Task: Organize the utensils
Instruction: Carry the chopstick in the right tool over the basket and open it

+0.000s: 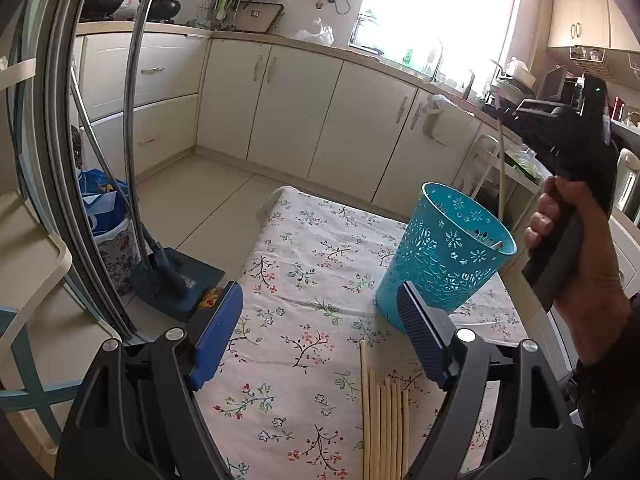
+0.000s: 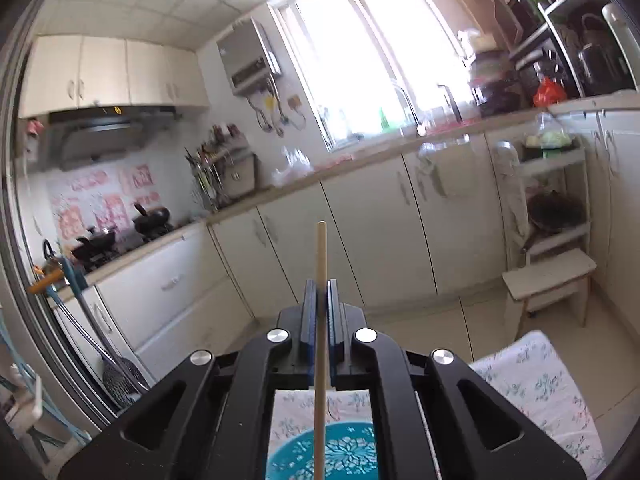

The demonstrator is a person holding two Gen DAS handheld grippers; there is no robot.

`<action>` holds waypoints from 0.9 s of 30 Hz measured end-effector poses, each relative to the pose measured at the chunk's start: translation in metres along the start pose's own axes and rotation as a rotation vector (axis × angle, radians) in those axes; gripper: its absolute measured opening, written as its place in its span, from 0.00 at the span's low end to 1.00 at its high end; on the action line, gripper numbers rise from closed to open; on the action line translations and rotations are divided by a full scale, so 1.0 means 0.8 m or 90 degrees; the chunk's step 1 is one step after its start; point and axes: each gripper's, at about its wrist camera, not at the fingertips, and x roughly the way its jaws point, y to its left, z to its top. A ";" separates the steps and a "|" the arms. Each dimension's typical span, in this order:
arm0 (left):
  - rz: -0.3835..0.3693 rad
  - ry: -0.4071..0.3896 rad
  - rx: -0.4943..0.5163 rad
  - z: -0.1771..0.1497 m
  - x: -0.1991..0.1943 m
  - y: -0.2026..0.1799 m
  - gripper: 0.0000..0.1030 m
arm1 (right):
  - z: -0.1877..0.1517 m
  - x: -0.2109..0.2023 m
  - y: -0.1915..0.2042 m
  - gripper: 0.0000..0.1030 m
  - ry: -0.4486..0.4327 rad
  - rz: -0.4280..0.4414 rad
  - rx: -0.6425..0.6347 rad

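A teal perforated utensil holder stands on the floral tablecloth, right of centre. Several pale wooden chopsticks lie side by side on the cloth near the front edge. My left gripper is open and empty above the cloth, its right finger close to the holder's base. My right gripper is shut on a single chopstick held upright over the holder. In the left wrist view that chopstick hangs down into the holder, with a hand on the right gripper's body.
Cream kitchen cabinets run along the far wall under a bright window. A blue dustpan and mop stand on the floor left of the table. A white step stool and a rack stand right.
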 end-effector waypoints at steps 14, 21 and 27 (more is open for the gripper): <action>0.006 -0.003 -0.004 0.000 -0.008 -0.003 0.74 | -0.026 -0.053 0.027 0.16 0.020 0.026 -0.066; 0.006 -0.025 0.021 0.000 -0.032 -0.012 0.77 | -0.011 -0.213 0.058 0.45 -0.129 0.043 -0.092; 0.030 0.013 0.030 -0.025 -0.028 -0.001 0.78 | -0.163 -0.215 0.037 0.44 0.168 0.008 -0.088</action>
